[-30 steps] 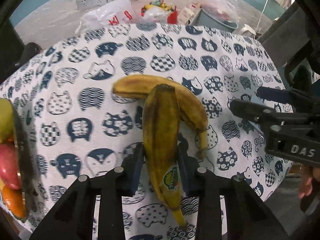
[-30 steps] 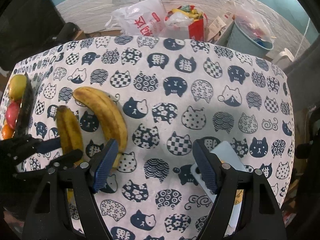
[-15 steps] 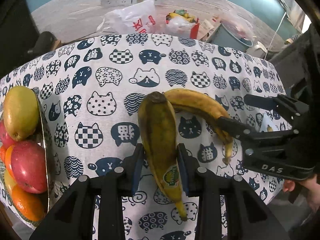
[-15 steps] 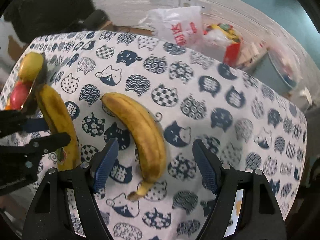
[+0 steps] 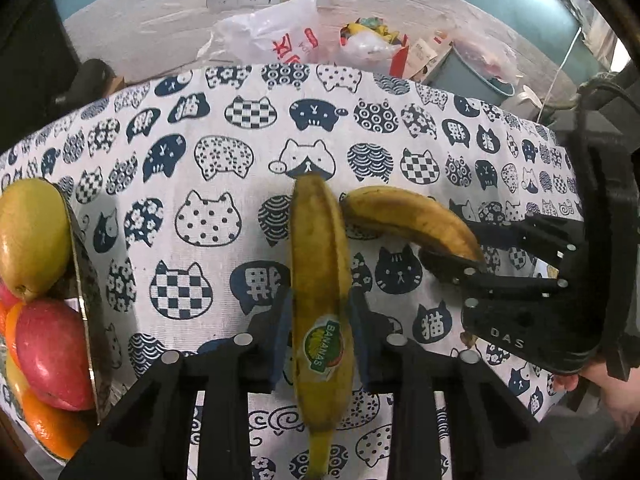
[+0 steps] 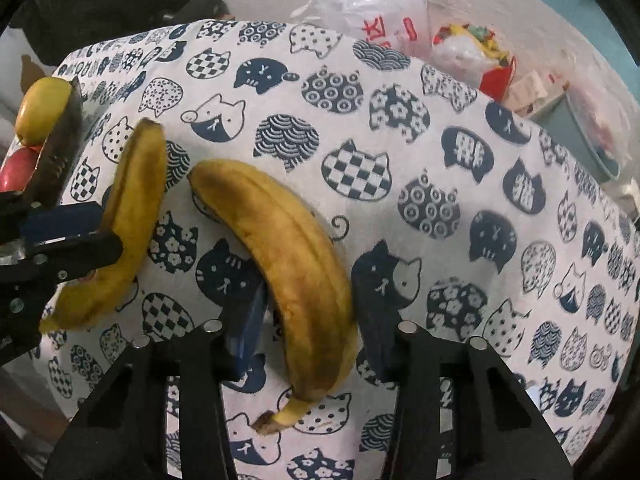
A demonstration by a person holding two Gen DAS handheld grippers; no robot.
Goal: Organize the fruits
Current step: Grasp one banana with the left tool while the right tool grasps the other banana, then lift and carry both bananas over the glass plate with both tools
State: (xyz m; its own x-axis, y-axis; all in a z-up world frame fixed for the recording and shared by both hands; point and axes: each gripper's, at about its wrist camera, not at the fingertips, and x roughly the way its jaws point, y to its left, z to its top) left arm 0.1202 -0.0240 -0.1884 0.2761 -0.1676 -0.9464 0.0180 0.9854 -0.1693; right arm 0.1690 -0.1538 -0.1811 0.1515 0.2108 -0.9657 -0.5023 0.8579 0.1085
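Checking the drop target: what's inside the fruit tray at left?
The tray holds a yellow-green mango, a red apple and an orange. Its floor and far side are out of view.

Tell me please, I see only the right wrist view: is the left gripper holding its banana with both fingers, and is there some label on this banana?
Observer: Yes. In the left wrist view the left gripper is shut on the banana, one pad at each side.
Operator: And a label?
Observer: An oval sticker reading BANANAS sits between the pads.
Operator: Good. My right gripper is shut on the second banana. What lies in the bowl beside the red fruit?
Observer: An orange, just below the red fruit in the picture.
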